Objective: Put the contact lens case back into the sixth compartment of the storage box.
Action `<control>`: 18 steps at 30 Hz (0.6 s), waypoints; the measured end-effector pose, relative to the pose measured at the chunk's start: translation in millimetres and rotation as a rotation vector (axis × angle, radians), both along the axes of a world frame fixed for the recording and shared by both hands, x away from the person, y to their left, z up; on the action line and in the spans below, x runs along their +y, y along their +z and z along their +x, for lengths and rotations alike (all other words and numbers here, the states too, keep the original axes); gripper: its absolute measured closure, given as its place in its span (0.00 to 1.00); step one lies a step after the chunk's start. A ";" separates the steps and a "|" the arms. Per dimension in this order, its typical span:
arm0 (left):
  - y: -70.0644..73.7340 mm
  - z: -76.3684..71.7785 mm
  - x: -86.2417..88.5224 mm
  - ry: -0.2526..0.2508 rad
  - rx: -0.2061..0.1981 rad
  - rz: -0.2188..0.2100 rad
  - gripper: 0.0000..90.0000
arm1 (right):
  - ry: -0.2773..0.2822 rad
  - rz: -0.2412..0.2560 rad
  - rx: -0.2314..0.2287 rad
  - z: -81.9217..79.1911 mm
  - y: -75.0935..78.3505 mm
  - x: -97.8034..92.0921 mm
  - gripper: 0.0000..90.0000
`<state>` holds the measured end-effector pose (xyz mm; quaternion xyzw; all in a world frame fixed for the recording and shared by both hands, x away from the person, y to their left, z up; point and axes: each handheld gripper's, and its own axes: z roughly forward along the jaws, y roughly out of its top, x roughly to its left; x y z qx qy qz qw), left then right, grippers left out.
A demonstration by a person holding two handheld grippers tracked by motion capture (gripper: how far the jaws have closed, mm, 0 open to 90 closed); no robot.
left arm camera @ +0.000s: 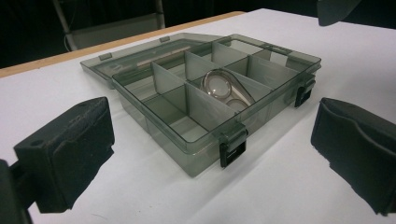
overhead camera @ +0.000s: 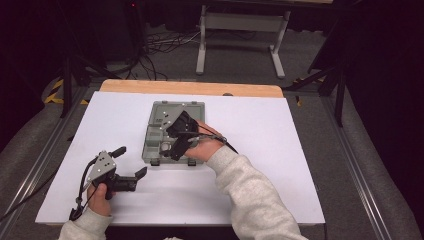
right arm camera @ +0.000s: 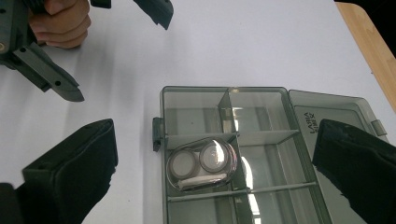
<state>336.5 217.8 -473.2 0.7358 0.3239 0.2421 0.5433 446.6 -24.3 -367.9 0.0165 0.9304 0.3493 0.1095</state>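
A small clear case [right arm camera: 202, 163] with two round lenses under its cover is seen lying in a middle compartment of an open smoked-grey plastic organiser box [overhead camera: 161, 116], which is divided by thin partitions and fitted with two dark latches on its near wall. The box lid [right arm camera: 336, 114] is folded back flat on the white table top [overhead camera: 280, 150], toward the wooden far edge [overhead camera: 190, 88]. The right gripper [overhead camera: 176, 142] is held directly above the box, its two black jaws spread wide on either side of the lens case and closed on nothing. The left gripper [overhead camera: 131, 162] is held low over the white surface, near the box's front left corner and clear of it, its jaws likewise parted and empty, pointed toward the latched wall. Grey sleeves are seen on both forearms. Beyond the table, a white metal frame [overhead camera: 240, 35] and loose cables [overhead camera: 155, 47] are seen on the grey floor.
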 end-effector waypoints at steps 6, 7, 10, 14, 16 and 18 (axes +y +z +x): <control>0.0 0.0 -0.1 0.000 0.000 0.001 0.00 | -0.002 0.006 -0.011 -3.5 3.7 -1.3 0.01; -0.1 -0.1 -0.3 -0.002 0.004 -0.003 0.00 | -0.004 0.007 -0.008 -4.1 4.0 -1.6 0.01; 0.0 0.0 0.0 0.000 -0.001 0.001 0.00 | -0.007 0.010 -0.008 -5.3 4.3 -2.7 0.01; 0.1 0.0 0.0 -0.001 0.000 0.003 0.00 | -0.014 0.008 -0.013 -7.7 4.6 -6.8 0.01; 0.1 0.1 0.0 -0.001 -0.001 0.003 0.00 | -0.017 0.007 -0.020 -9.1 5.7 -10.2 0.01; 0.1 0.0 -0.1 -0.001 -0.001 0.004 0.00 | -0.033 0.022 -0.019 -11.8 6.8 -14.9 0.01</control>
